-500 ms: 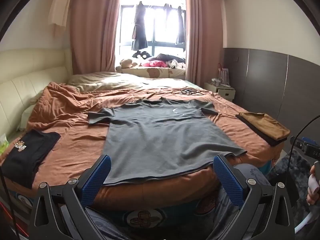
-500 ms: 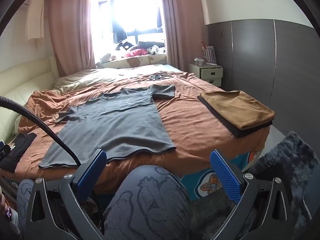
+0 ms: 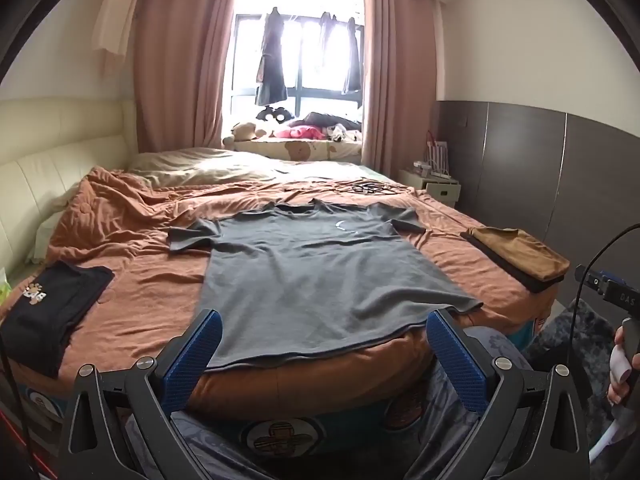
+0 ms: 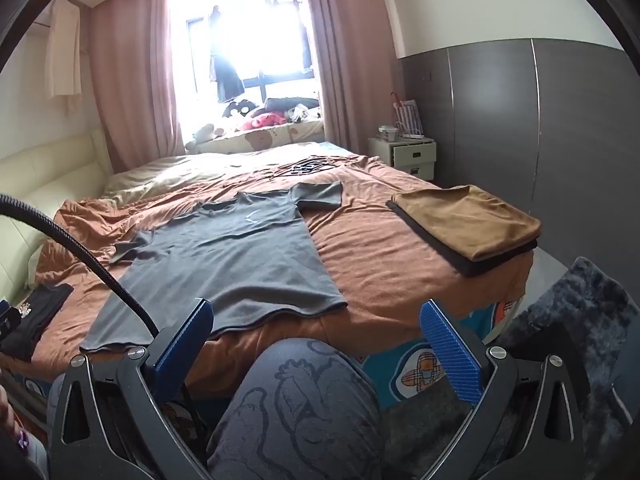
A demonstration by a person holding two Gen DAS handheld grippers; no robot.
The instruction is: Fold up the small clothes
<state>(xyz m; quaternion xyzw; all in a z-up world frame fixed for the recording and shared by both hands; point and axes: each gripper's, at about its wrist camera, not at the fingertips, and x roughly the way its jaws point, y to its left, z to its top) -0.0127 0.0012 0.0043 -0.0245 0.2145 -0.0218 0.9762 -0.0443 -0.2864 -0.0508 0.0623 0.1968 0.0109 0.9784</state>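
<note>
Your left gripper (image 3: 324,354) and right gripper (image 4: 318,346), jaws apart, hover short of the flat grey cotton T-shirt (image 3: 320,276) at the orange-covered bed's (image 3: 132,280) near edge.

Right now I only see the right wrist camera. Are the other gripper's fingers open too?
Observer: Yes. The left gripper has its fingers wide apart with nothing between them.
Operator: What's the black thing at my left edge?
Observer: A folded black garment with a small cartoon print, lying flat at the near left corner of the bed.
Operator: Can you see my hand?
Observer: Yes. Your right hand shows at the right edge of the left wrist view, wrapped round a grey handle.
</note>
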